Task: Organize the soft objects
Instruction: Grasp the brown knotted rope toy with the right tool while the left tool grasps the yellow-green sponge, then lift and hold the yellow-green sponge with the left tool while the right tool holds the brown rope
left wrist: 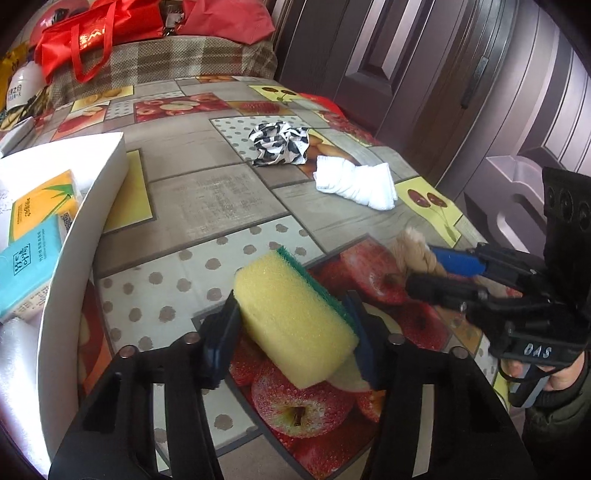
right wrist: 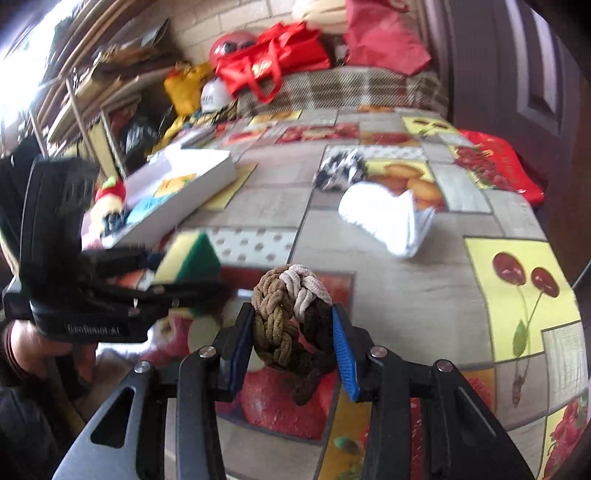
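My left gripper (left wrist: 291, 328) is shut on a yellow sponge with a green scouring side (left wrist: 295, 317) and holds it above the fruit-print tablecloth (left wrist: 207, 199), just right of the white box (left wrist: 88, 206). My right gripper (right wrist: 293, 339) is shut on a braided rope knot in tan, cream and dark brown (right wrist: 291, 317), held above the table. The right gripper (left wrist: 424, 269) with the knot (left wrist: 410, 251) also shows in the left wrist view, and the left gripper with the sponge (right wrist: 188, 258) shows in the right wrist view. A black-and-white patterned cloth (left wrist: 280, 144) and a white folded cloth (left wrist: 354, 181) lie farther back.
The white box holds yellow (left wrist: 40, 203) and teal (left wrist: 26, 273) tissue packs. A red bag (left wrist: 85, 33) sits on a plaid-covered surface (left wrist: 184, 62) at the back. A dark door (left wrist: 461, 92) stands close on the right. Shelves with clutter (right wrist: 92, 103) stand to the left.
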`<state>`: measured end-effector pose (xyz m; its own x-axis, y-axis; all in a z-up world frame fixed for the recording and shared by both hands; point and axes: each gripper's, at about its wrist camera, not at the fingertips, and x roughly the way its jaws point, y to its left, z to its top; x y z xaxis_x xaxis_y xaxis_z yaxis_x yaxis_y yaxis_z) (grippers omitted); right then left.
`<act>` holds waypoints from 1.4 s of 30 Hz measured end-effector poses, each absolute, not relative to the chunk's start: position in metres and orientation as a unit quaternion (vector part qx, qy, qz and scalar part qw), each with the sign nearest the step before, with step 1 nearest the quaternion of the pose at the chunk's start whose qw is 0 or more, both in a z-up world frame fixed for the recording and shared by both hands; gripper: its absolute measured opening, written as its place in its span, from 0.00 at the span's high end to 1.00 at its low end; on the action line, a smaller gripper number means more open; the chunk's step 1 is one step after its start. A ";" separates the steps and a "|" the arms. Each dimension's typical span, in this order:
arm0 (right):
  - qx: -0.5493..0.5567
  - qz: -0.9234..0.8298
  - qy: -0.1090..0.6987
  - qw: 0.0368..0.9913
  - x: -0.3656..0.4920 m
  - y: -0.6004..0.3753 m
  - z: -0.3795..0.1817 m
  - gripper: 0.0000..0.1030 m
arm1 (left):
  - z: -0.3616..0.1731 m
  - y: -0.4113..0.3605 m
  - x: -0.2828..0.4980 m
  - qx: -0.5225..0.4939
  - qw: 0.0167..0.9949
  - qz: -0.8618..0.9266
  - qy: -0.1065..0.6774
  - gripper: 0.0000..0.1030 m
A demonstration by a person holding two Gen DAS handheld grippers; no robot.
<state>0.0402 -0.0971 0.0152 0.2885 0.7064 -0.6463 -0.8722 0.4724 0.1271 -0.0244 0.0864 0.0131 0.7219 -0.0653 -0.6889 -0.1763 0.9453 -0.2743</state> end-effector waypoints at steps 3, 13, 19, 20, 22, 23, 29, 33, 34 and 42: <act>-0.082 0.496 0.309 0.807 0.045 -0.099 0.023 0.60 | 0.019 0.085 -0.031 -0.159 0.923 0.029 0.350 0.51; -0.013 0.479 0.219 0.850 0.040 -0.101 0.041 0.60 | 0.051 0.056 -0.073 -0.064 0.969 0.037 0.236 0.51; -0.029 0.478 0.205 0.854 0.035 -0.098 0.045 0.60 | 0.056 0.053 -0.084 -0.045 0.975 0.042 0.213 0.51; -0.033 0.478 0.204 0.854 0.034 -0.097 0.045 0.60 | 0.056 0.055 -0.084 -0.048 0.975 0.043 0.212 0.51; -0.038 0.478 0.202 0.854 0.034 -0.096 0.045 0.60 | 0.056 0.056 -0.085 -0.052 0.975 0.044 0.210 0.51; -0.040 0.478 0.201 0.854 0.033 -0.095 0.045 0.60 | 0.057 0.057 -0.086 -0.052 0.976 0.045 0.208 0.51; -0.039 0.476 0.203 0.855 0.032 -0.096 0.044 0.60 | 0.056 0.055 -0.088 -0.051 0.977 0.046 0.203 0.51; -0.034 0.475 0.202 0.856 0.033 -0.098 0.045 0.60 | 0.057 0.054 -0.089 -0.049 0.977 0.049 0.200 0.51; -0.034 0.475 0.202 0.856 0.033 -0.098 0.045 0.60 | 0.057 0.055 -0.090 -0.047 0.978 0.051 0.199 0.51; -0.036 0.473 0.199 0.857 0.034 -0.099 0.045 0.60 | 0.058 0.060 -0.107 -0.039 0.979 0.069 0.189 0.51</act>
